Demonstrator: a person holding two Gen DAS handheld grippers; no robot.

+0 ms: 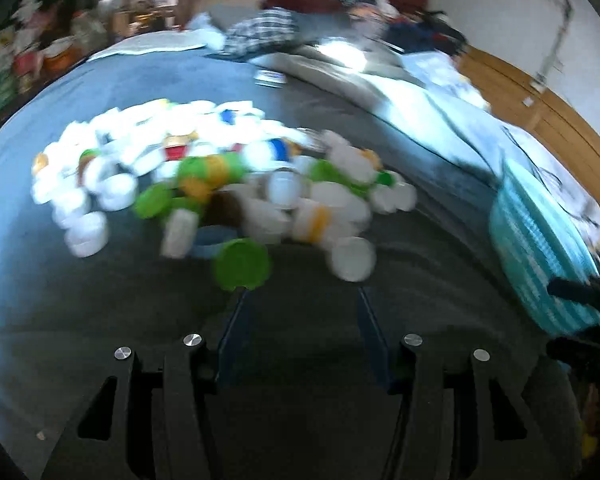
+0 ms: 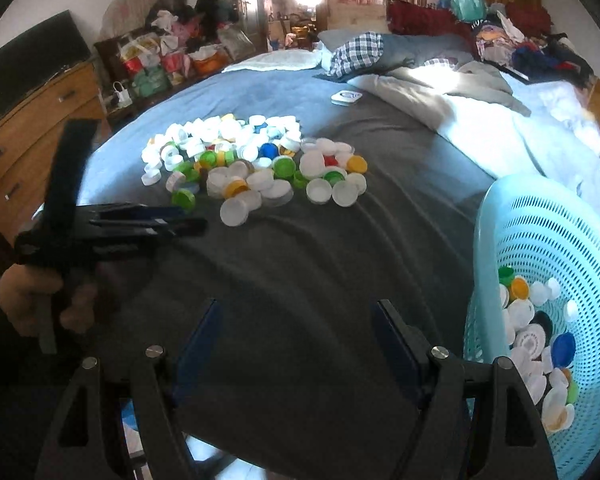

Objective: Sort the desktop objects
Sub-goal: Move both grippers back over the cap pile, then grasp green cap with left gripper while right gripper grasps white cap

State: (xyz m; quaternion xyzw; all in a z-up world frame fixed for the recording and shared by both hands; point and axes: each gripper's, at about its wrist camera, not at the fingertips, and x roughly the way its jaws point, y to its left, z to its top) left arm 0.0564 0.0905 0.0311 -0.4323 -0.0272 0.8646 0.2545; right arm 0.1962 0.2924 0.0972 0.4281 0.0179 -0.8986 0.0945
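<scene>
Left to right, as seen from my two wrist cameras.

1. Left hand (image 2: 32, 300): it grips the handle of my left gripper (image 2: 196, 224), which points across the bed (image 2: 340, 264) toward the cap pile. In its own view the left gripper (image 1: 300, 292) has its jaws partly apart with nothing between them. One green cap (image 1: 242, 264) lies just ahead of the left fingertip; whether they touch I cannot tell, because that view is blurred.

2. Cap pile (image 2: 256, 160): loose plastic bottle caps lie in one heap on the grey bedcover, near the middle of the bed. Most are white, round and shallow, some lying open side up. Among them are several green, a few yellow or orange, at least one blue and one red. The total is too large and too overlapped for an exact count.

3. Right gripper (image 2: 296, 320): jaws stand wide and empty, over bare bedcover, well short of the pile.

4. Basket (image 2: 548, 216): one turquoise perforated basket rests at the right edge of the bed. It holds a second batch of caps, mostly white, with one blue, one black, and a few yellow and green.
</scene>
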